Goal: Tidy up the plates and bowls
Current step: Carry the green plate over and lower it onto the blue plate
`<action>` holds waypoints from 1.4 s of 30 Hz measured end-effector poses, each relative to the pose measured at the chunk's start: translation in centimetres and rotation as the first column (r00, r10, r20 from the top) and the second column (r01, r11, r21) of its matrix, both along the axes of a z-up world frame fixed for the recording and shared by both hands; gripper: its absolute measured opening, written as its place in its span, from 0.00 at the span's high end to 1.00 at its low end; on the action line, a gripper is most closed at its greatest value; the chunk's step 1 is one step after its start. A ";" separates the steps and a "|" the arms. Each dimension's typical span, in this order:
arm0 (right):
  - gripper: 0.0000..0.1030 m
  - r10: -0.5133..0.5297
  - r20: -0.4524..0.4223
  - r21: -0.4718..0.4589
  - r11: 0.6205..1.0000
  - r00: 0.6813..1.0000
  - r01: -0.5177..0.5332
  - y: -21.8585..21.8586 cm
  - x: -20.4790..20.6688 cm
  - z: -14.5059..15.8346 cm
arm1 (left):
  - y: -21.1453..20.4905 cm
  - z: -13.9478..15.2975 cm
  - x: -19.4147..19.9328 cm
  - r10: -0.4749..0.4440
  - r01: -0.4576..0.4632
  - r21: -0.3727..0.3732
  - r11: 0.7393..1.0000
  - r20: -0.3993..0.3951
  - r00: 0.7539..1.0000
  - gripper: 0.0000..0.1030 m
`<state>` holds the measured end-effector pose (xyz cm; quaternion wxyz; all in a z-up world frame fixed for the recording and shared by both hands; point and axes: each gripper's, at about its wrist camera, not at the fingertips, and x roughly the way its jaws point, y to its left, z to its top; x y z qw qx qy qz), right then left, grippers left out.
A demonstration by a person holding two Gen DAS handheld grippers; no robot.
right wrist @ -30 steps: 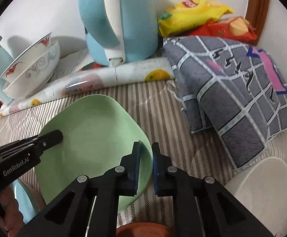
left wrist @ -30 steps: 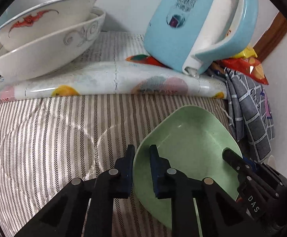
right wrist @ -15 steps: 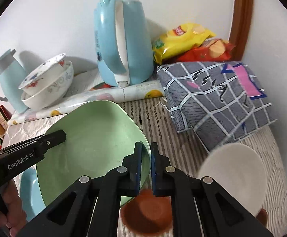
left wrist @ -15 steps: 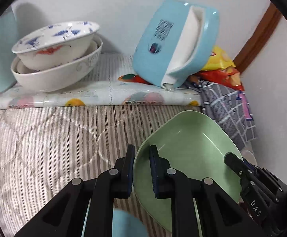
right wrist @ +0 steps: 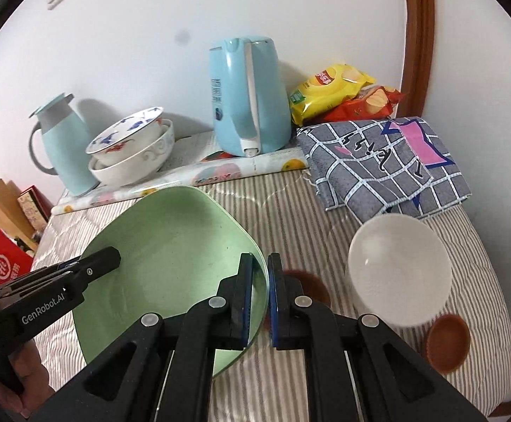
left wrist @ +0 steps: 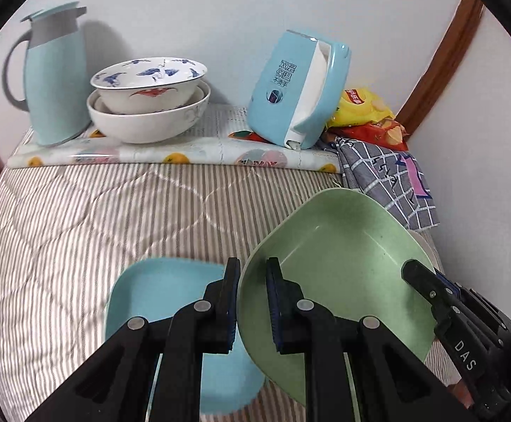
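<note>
Both the left gripper and the right gripper pinch opposite rims of the pale green squarish plastic plate, held tilted just right of the light blue square plate.

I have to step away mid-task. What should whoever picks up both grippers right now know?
Left gripper and right gripper are each clamped on opposite rims of the green plate, held tilted above the striped bedding.
The blue plate lies just below and left of it.
White bowl and small brown dishes lie to the right; two patterned bowls are already nested at the back.
Left: set the green plate down, then gather the loose pieces.
</note>
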<state>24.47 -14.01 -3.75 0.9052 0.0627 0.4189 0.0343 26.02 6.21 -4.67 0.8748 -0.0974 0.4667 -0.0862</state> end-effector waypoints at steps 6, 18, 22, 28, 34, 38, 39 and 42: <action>0.92 0.001 0.018 0.004 1.000 1.000 -0.001 0.3 -3.3 0.7 | 0.6 0.5 -3.1 0.003 -0.003 -0.013 1.000 0.010 1.000 0.86; 0.91 0.027 0.025 0.022 0.999 0.999 -0.027 1.6 -7.1 0.4 | 2.1 0.1 -7.7 0.033 -0.033 0.002 0.999 0.006 0.999 0.86; 0.91 0.042 0.020 0.025 0.999 0.999 -0.042 2.3 -7.8 0.0 | 2.9 -0.4 -8.5 0.046 -0.046 0.003 0.999 -0.001 0.999 0.86; 0.91 0.068 0.006 0.026 0.997 0.998 -0.068 3.5 -8.2 -0.9 | 4.1 -1.6 -9.4 0.067 -0.067 -0.002 0.998 -0.016 0.998 0.86; 0.91 0.104 -0.015 0.020 0.994 0.994 -0.104 4.9 -7.5 -1.9 | 5.6 -2.9 -9.5 0.093 -0.094 0.000 0.996 -0.040 0.995 0.86; 0.91 0.133 -0.032 0.019 0.991 0.991 -0.132 5.9 -6.6 -2.7 | 6.7 -3.7 -9.1 0.121 -0.121 -0.004 0.993 -0.059 0.991 0.86; 0.91 0.139 -0.037 0.020 0.990 0.990 -0.138 6.1 -6.4 -2.9 | 6.9 -3.9 -8.9 0.125 -0.125 -0.004 0.992 -0.063 0.990 0.86; 0.91 0.158 -0.047 0.024 0.987 0.986 -0.157 6.8 -5.5 -3.3 | 7.6 -4.3 -8.5 0.140 -0.140 -0.003 0.990 -0.073 0.987 0.86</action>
